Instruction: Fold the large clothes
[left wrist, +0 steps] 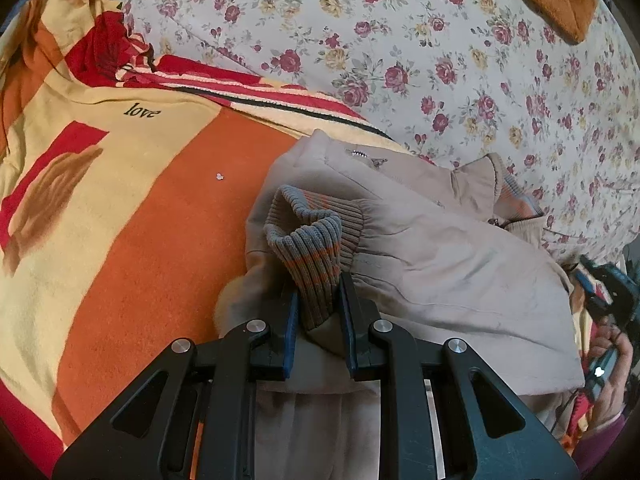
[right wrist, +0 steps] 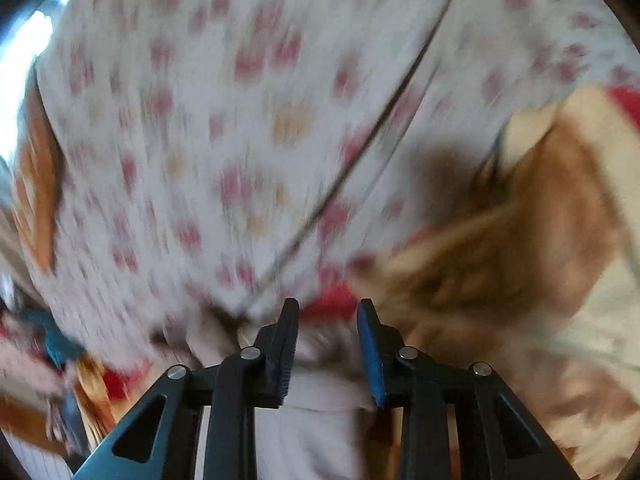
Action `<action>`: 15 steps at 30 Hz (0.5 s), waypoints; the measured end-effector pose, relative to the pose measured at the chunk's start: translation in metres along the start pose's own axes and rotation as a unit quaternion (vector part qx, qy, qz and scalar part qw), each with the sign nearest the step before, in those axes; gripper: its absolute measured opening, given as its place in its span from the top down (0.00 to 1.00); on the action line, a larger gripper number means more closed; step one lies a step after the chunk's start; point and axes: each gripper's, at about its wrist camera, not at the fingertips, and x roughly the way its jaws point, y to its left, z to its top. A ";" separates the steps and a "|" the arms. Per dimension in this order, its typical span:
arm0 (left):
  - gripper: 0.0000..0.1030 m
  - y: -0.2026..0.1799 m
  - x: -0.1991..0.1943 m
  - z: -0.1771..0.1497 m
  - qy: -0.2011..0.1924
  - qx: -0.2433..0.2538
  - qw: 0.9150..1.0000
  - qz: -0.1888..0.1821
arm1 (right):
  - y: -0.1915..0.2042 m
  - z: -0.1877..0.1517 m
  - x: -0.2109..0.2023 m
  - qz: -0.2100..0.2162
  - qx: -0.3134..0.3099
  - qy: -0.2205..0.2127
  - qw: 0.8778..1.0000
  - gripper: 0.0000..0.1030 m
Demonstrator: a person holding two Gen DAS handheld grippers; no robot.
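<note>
The beige padded jacket (left wrist: 420,248) lies crumpled near the right on an orange-and-cream fleece blanket (left wrist: 168,216). The left gripper (left wrist: 319,300) pinches its grey ribbed knit cuff (left wrist: 308,248), probably to draw the sleeve across. The right gripper (right wrist: 328,312) shows a gap over pale cloth; blur hides any grip.

Left wrist view: sharp, evenly lit by soft daylight, with strong fisheye bending and dark vignetted corners. Right wrist view: heavy motion blur throughout; only the gripper fingers (right wrist: 370,344) are crisp. Blown-out glare (right wrist: 24,52) burns the upper left edge.
</note>
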 end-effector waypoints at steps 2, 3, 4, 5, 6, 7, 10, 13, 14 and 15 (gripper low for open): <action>0.83 0.000 0.000 0.000 0.000 -0.001 1.000 0.000 | -0.005 -0.002 -0.008 0.000 -0.006 0.021 1.000 0.71; 0.82 0.000 0.000 0.000 0.000 -0.001 1.000 0.001 | -0.003 -0.009 -0.010 -0.009 -0.030 0.048 0.998 0.70; 0.82 -0.001 0.000 0.000 -0.001 -0.002 1.000 0.002 | 0.000 -0.014 -0.011 -0.016 -0.045 0.062 0.997 0.65; 0.82 -0.001 0.000 -0.001 -0.002 -0.003 1.000 0.003 | 0.001 -0.021 -0.012 -0.022 -0.058 0.075 0.995 0.48; 0.82 -0.002 0.000 -0.002 -0.004 -0.003 1.000 0.005 | 0.002 -0.030 -0.011 -0.019 -0.069 0.085 0.994 0.40; 0.82 -0.002 0.000 -0.003 -0.006 -0.002 1.000 0.007 | 0.003 -0.036 -0.008 -0.014 -0.076 0.094 0.993 0.40; 0.81 -0.004 -0.002 -0.007 -0.011 0.008 1.000 0.014 | 0.008 -0.053 0.018 -0.039 -0.091 0.120 0.988 0.50; 0.80 -0.005 -0.003 -0.008 -0.011 0.017 1.000 0.017 | 0.008 -0.047 0.028 -0.043 -0.084 0.108 0.990 0.84; 0.79 -0.005 -0.002 -0.008 -0.011 0.018 1.000 0.017 | 0.012 -0.042 0.025 -0.052 -0.093 0.086 0.991 0.87; 0.78 -0.004 -0.001 -0.007 -0.009 0.017 1.000 0.018 | 0.016 -0.037 0.023 -0.066 -0.104 0.067 0.990 0.89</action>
